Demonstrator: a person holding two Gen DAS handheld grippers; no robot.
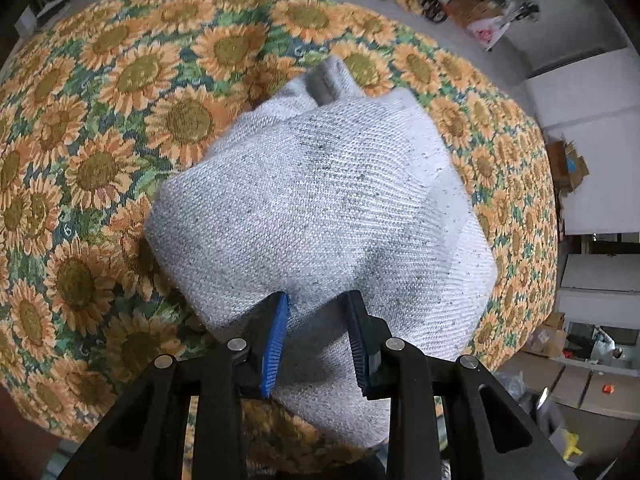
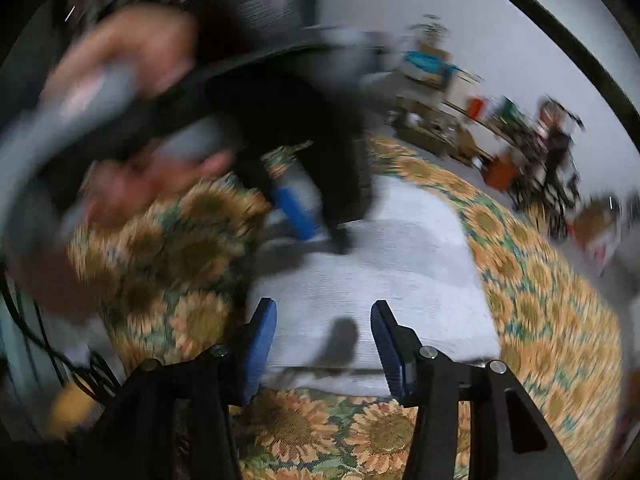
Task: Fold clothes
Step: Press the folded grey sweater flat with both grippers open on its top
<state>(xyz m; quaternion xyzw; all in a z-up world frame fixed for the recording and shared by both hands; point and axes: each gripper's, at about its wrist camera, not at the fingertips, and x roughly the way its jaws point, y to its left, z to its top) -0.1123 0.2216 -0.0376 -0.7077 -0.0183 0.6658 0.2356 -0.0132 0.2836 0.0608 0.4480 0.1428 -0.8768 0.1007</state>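
A: Looking through the left wrist view first, we are seeing the left gripper (image 1: 317, 312) clamping a bunched ridge of the grey garment (image 1: 320, 200); cloth is filling the gap between its blue pads. The garment is lying just ahead of the fingers as a compact folded bundle on the sunflower tablecloth (image 1: 120, 80), with a darker ribbed cuff (image 1: 326, 84) sticking out at the far end.

B: So we are judging most of the folding as done?

A: We are thinking so; tidying that cuff and letting go are what we are seeing as left.

B: Moving to the right wrist view, which is blurred, we are seeing the right gripper (image 2: 323, 342) standing parted and empty, its pads hovering over the near edge of the garment (image 2: 400, 248). Ahead and to the left, the other gripper's blue pad (image 2: 294, 212) is pressing into the cloth, with a person's hand (image 2: 120, 100) behind it.
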